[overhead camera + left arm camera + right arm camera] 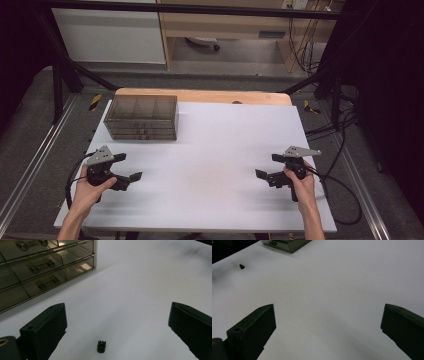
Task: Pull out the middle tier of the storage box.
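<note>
So far nothing looks handled: the small black part (101,346) lies loose on the white table (220,150), and the smoky plastic drawer box (142,117) at the far left of the table has every drawer shut. I judge the work, picking up that part and most likely bringing it to the drawers, to be at its very start, with the grasp, the carry and any drawer opening all left to do. In the left gripper view the part sits on the table low between the two black jaws, a little nearer the left one and touching neither; the drawer box stands farther off to the upper left, its three drawer handles facing the camera. The left gripper (131,166) rests low near the table's near left edge, held in the person's left hand (92,187), jaws spread wide with nothing in them and pointing in toward the middle. The right gripper (266,166) mirrors it at the near right, gripped by the right hand (302,187), jaws likewise wide apart with nothing between them, well apart from both part and box. From the right gripper view the part shows as a dark speck (242,266) far off at the upper left, and a corner of the box (287,244) at the top edge.
</note>
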### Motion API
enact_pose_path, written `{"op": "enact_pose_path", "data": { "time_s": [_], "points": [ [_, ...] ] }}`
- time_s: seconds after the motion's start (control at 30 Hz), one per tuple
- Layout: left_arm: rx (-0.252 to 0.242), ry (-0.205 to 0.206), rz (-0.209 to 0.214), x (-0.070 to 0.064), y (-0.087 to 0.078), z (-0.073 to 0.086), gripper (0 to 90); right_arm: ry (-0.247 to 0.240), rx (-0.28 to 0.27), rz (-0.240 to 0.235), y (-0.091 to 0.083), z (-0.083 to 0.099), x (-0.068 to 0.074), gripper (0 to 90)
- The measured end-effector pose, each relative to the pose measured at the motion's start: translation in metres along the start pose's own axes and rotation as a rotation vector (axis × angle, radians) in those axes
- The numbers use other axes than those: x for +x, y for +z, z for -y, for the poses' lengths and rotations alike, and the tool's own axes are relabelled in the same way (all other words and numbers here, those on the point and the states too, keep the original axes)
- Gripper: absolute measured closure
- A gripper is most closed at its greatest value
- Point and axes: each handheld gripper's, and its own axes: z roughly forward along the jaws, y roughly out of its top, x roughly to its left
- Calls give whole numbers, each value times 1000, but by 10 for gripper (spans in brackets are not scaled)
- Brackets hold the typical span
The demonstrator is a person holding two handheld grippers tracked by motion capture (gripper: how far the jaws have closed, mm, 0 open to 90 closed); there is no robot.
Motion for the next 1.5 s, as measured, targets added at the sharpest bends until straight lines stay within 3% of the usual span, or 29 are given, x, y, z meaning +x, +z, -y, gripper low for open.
{"op": "enact_pose_path", "data": {
  "time_s": [0.7, 1.5],
  "points": [
    [-2, 13, -16, 0, 1, -5, 14, -1, -1, 1, 0, 1, -1, 5],
    [-6, 58, -45, 5, -7, -14, 15, -2, 4, 4, 1, 1, 0, 5]
  ]
}}
